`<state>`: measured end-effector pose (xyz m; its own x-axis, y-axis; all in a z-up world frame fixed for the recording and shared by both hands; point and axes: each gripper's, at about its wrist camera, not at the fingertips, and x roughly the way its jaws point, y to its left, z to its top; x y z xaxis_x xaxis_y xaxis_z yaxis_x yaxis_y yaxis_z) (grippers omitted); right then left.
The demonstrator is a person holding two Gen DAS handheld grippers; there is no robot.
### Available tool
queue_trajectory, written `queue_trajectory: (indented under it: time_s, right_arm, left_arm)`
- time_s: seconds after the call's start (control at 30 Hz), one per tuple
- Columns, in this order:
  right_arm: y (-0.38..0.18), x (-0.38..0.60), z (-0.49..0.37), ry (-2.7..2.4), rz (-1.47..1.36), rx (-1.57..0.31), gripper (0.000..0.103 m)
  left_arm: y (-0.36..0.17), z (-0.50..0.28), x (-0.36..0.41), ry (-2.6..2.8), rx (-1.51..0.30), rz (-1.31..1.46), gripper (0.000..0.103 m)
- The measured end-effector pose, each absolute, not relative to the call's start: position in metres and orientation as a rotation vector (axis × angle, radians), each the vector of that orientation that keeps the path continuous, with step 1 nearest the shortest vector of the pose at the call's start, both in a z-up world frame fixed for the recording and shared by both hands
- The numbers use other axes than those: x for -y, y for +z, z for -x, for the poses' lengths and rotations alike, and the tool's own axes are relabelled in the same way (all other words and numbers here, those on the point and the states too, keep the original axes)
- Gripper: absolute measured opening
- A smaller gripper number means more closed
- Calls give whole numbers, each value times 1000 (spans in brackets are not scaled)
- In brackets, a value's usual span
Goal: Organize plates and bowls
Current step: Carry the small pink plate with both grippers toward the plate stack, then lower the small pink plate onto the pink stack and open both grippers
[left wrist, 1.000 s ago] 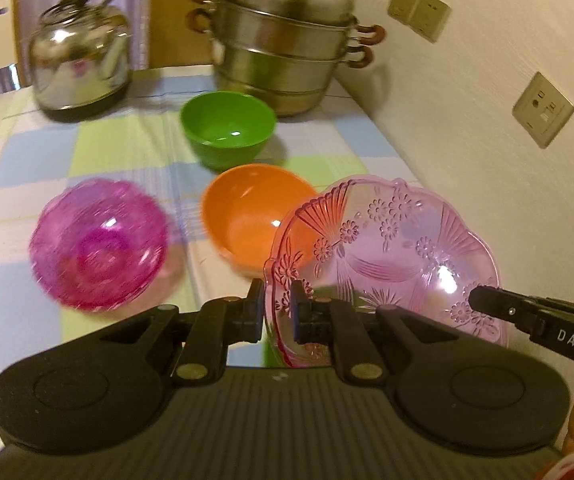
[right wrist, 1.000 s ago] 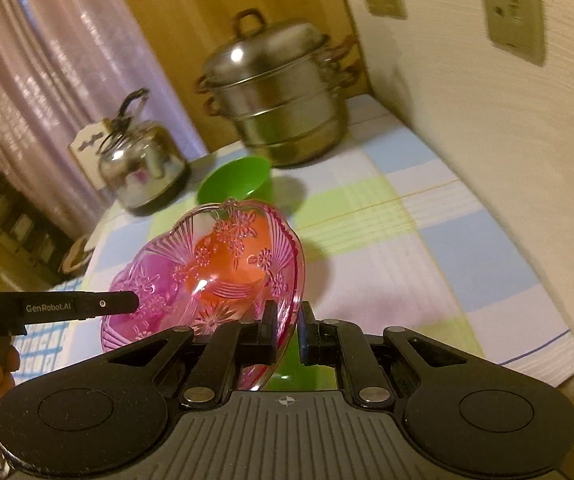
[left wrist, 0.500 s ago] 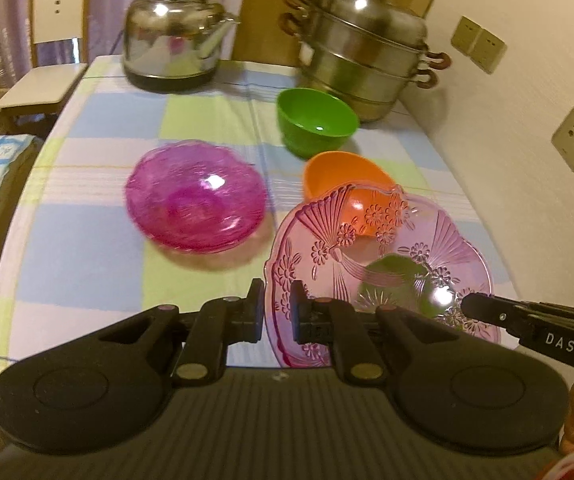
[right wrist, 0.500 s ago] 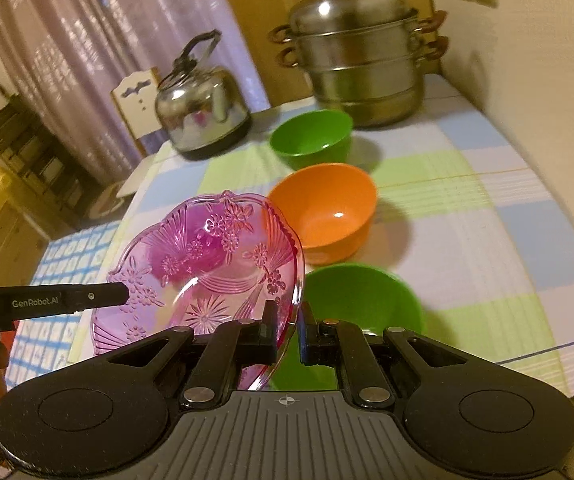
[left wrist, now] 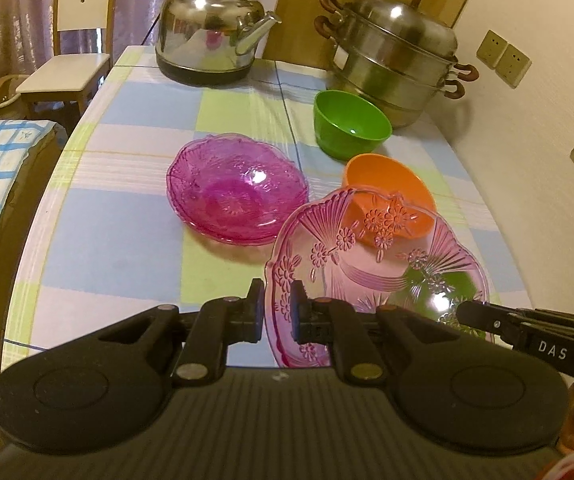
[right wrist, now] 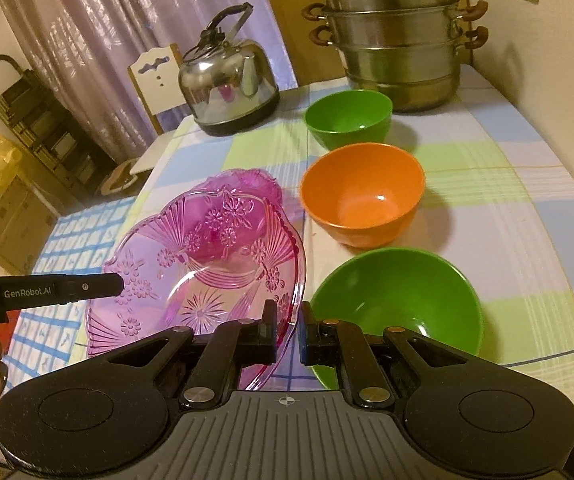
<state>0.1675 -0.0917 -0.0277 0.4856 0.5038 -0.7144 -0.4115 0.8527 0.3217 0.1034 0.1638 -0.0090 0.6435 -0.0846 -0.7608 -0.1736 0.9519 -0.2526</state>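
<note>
Pink glass plate (left wrist: pixel 379 276) held off tabletop (left wrist: pixel 127 216), carried by both grippers at once. Left gripper (left wrist: pixel 277 306) jaws closed on near-left rim; right gripper (right wrist: pixel 289 330) jaws closed on opposite rim. Likely target: magenta plate (left wrist: pixel 237 194), just beside, toward left. Advice: keep both hands level so rim does not twist between jaws; clear orange bowl (right wrist: pixel 363 194) and near green bowl (right wrist: pixel 397 300) below; centre over magenta plate, lower flat, then release both sides together.
</note>
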Motion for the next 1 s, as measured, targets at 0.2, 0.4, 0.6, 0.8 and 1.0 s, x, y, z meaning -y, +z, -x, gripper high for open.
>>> queue_trajectory:
  time_s: [0.2, 0.4, 0.6, 0.8, 1.0]
  right_arm:
    - [-31, 86, -172, 565, -108, -914, 10]
    - [-36, 73, -181, 573, -90, -914, 10]
    - [-45, 52, -198, 585, -80, -922, 10]
    - [-50, 27, -220, 602, -69, -924, 10]
    - [-56, 6, -249, 610, -78, -935, 10]
  left_arm:
    - [-13, -107, -170, 58, -883, 318, 11]
    - [-18, -120, -181, 62, -892, 286, 11]
    - [-26, -137, -201, 77, -901, 280, 11]
    - [-27, -160, -224, 98, -902, 262, 11]
    - [-33, -190, -243, 100, -911, 255, 11]
